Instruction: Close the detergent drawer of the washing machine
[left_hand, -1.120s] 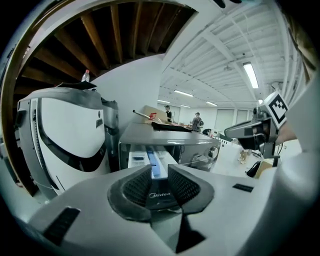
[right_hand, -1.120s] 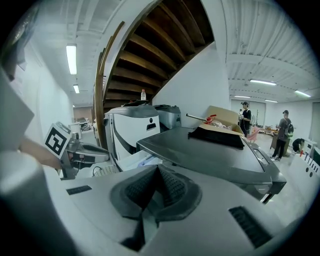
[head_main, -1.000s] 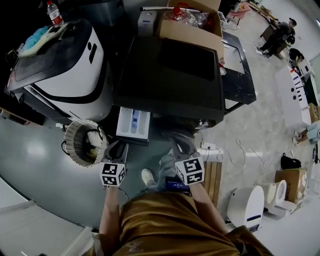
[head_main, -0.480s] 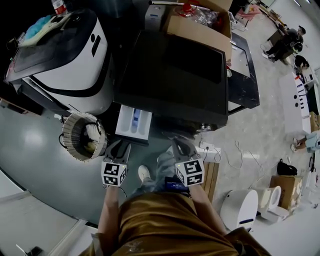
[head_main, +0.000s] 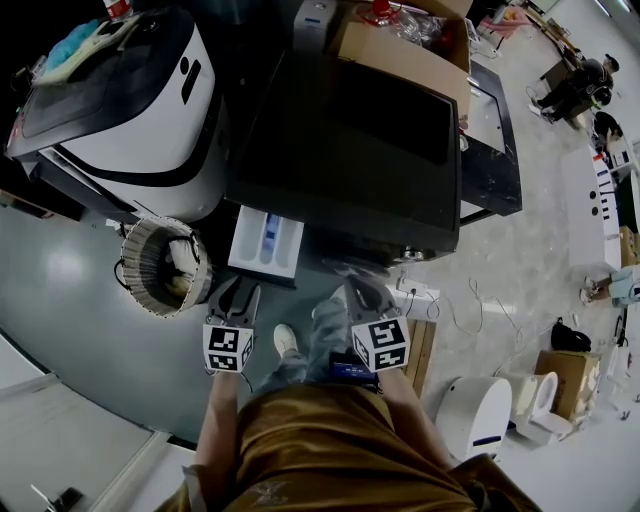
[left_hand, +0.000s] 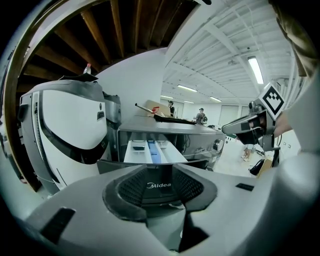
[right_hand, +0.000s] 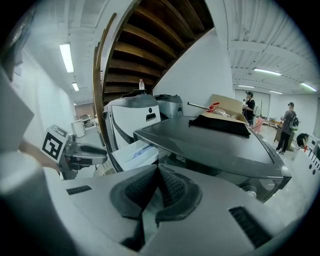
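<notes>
Finds the detergent drawer (head_main: 265, 238) pulled out at the left of the washing machine (head_main: 350, 140) front. Shows the left gripper (head_main: 236, 290) right at it, fingers (left_hand: 131, 189) wide and just opened further, with the Midea-marked drawer front between them, unpressed. Shows the right gripper (head_main: 352, 284) alongside, fingers (right_hand: 172, 187) closed together, empty.

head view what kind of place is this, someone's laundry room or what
Likely a workshop or test hall, not a home: the washing machine stands on a bare grey floor beside another white appliance, a cardboard box on top, with strip lights overhead.
</notes>
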